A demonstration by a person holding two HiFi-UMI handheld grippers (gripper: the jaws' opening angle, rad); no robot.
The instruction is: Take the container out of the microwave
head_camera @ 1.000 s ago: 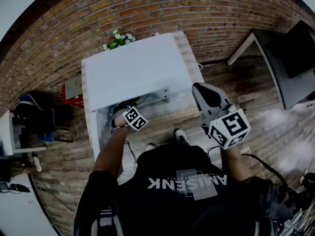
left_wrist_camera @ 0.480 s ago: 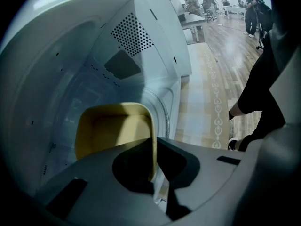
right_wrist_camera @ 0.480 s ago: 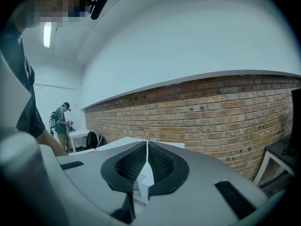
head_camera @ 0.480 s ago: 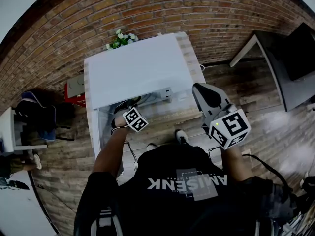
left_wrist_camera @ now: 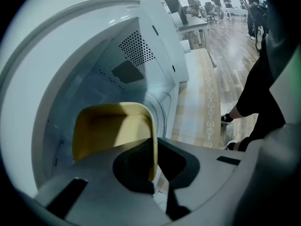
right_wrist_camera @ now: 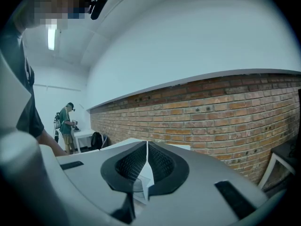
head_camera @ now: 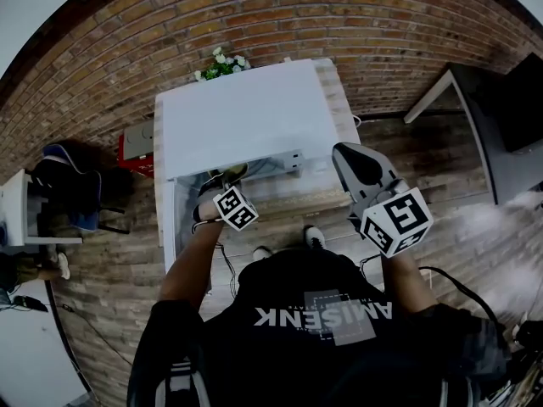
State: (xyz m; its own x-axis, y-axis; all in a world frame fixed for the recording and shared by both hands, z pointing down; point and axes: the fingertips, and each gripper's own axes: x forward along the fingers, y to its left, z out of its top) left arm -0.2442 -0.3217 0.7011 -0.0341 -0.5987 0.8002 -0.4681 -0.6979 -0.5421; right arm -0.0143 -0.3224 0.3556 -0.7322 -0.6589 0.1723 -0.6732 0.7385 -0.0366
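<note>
The left gripper (left_wrist_camera: pixel 153 149) is angled steeply downward at the end of the outstretched left forearm (head_camera: pixel 188 261). Its jaws have just been closing and are clamped on the side wall of the yellow container (left_wrist_camera: pixel 110 126). The right gripper (right_wrist_camera: pixel 147 149) is held nearly level, well apart from the left, with its jaws pressed together and empty.

**Microwave on a tabletop against a wall**

The microwave (head_camera: pixel 246 121) stands on the tabletop (head_camera: pixel 338 91), which backs onto the wall (head_camera: pixel 254 15). Flowers (head_camera: pixel 222 64) sit behind the microwave, beside the wall. The container (left_wrist_camera: pixel 108 126) is inside the microwave, with its near rim between the jaws of the left claw (left_wrist_camera: pixel 154 147). The right claw (head_camera: pixel 356 164) hangs to the microwave's right, above the tabletop's front edge
</note>
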